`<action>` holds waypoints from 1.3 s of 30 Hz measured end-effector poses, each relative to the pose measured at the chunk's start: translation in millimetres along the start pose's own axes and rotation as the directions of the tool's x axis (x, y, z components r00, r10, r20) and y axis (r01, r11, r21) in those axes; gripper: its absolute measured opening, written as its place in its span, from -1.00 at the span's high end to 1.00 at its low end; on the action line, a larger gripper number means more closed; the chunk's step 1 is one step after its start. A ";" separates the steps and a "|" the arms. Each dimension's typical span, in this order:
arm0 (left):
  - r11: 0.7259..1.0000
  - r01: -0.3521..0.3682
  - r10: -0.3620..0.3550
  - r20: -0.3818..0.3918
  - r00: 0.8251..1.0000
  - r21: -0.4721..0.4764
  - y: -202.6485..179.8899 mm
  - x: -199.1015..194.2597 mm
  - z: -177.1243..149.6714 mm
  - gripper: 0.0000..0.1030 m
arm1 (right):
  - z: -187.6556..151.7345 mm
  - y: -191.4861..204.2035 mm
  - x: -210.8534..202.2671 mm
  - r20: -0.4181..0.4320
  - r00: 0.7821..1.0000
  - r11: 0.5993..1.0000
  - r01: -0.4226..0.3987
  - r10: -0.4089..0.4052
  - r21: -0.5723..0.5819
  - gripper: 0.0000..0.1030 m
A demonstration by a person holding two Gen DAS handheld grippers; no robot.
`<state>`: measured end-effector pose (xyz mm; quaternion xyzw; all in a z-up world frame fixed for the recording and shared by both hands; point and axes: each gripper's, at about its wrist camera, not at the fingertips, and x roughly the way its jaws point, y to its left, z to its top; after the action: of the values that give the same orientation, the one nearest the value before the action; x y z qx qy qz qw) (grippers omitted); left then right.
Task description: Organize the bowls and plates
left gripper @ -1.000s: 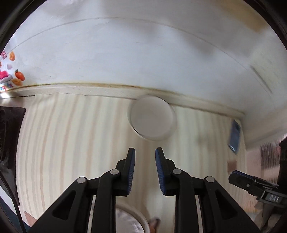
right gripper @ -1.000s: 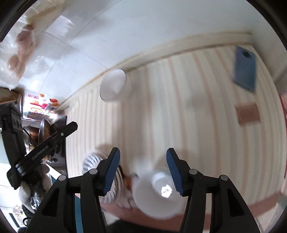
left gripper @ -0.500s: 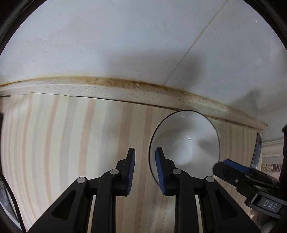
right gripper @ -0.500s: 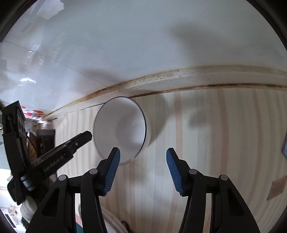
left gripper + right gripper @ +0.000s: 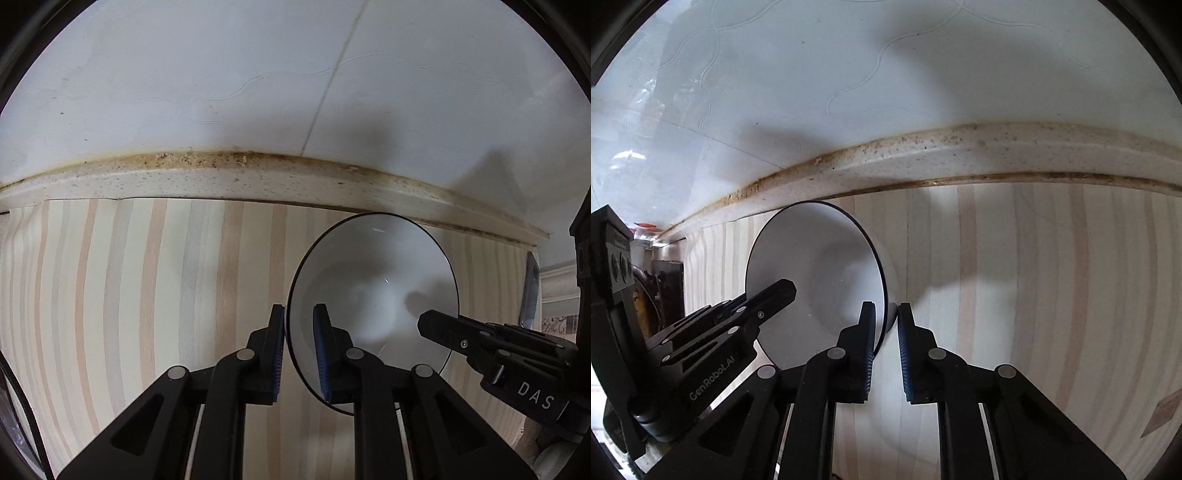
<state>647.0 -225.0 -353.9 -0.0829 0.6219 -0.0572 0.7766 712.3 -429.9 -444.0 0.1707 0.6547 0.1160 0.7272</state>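
Note:
A white bowl with a thin dark rim point(image 5: 373, 291) sits on the striped counter close to the back wall; it also shows in the right wrist view point(image 5: 816, 280). My left gripper point(image 5: 298, 347) straddles the bowl's left rim, one finger outside and one inside, with a narrow gap. My right gripper point(image 5: 886, 343) straddles the bowl's right rim the same way, its jaws narrowed around the wall. Whether either pad presses the rim is not clear. Each gripper shows in the other's view.
The speckled backsplash ledge point(image 5: 221, 181) and white tiled wall point(image 5: 258, 74) stand right behind the bowl. A blue object point(image 5: 530, 291) lies at the far right of the counter. Dark stove items point(image 5: 661, 291) sit at the left edge.
Both grippers have moved forward to the bowl by the wall. The right jaws have narrowed from wide open, and each gripper now has the bowl's rim between its fingers.

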 end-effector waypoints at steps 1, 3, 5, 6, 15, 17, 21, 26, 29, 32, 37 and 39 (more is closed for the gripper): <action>1.000 0.000 0.000 0.003 1.000 0.003 -2.3 -3.1 -2.7 0.74 | -1.6 0.9 -3.0 0.005 1.000 1.000 -0.001 0.001 -0.001 0.73; 1.000 0.007 -0.007 0.004 1.000 0.007 -5.9 -12.0 -10.2 0.74 | -6.5 2.8 -9.9 0.009 1.000 1.000 0.004 -0.004 -0.004 0.73; 1.000 0.007 -0.007 0.002 1.000 0.021 -12.4 -19.5 -17.1 0.74 | -13.6 3.8 -20.3 0.021 1.000 1.000 0.000 0.000 -0.003 0.73; 1.000 0.006 -0.006 0.007 1.000 0.030 -13.0 -24.1 -20.2 0.74 | -16.9 5.5 -24.8 0.026 1.000 1.000 0.001 0.000 -0.004 0.73; 0.988 0.016 -0.025 0.057 0.998 0.156 -65.7 -81.1 -78.2 0.74 | -85.0 3.5 -84.5 0.080 0.997 1.000 0.015 -0.017 0.023 0.73; 0.983 0.022 -0.033 0.057 0.998 0.184 -78.1 -91.0 -93.1 0.74 | -107.6 -1.1 -102.1 0.097 0.995 0.999 0.011 -0.015 0.045 0.73; 0.970 0.042 -0.054 0.043 0.998 0.239 -98.1 -107.3 -126.7 0.74 | -150.3 -14.1 -135.8 0.131 0.991 0.996 0.009 -0.020 0.086 0.73; 0.956 0.063 -0.074 0.029 0.997 0.285 -117.5 -120.7 -155.6 0.74 | -202.0 -28.6 -169.1 0.161 0.986 0.992 0.014 -0.034 0.123 0.73; 0.949 0.069 -0.077 0.015 0.997 0.309 -127.0 -122.7 -169.3 0.74 | -231.6 -39.4 -183.4 0.171 0.984 0.990 0.015 -0.039 0.141 0.73; 0.942 0.075 -0.079 -0.001 0.997 0.327 -135.0 -121.0 -180.8 0.74 | -256.6 -46.9 -188.4 0.172 0.984 0.987 0.020 -0.048 0.159 0.73; 0.934 0.078 -0.073 -0.029 0.997 0.349 -141.0 -113.0 -199.8 0.74 | -289.1 -61.4 -184.4 0.156 0.986 0.982 0.021 -0.051 0.185 0.73; 0.931 0.078 -0.068 -0.040 0.997 0.356 -141.8 -111.2 -208.3 0.74 | -299.1 -67.1 -181.2 0.146 0.988 0.981 0.025 -0.054 0.194 0.73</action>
<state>421.4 -354.6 -263.5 0.0371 0.6080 -0.1991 0.7677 390.9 -533.5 -330.8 0.2348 0.6093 0.0247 0.7569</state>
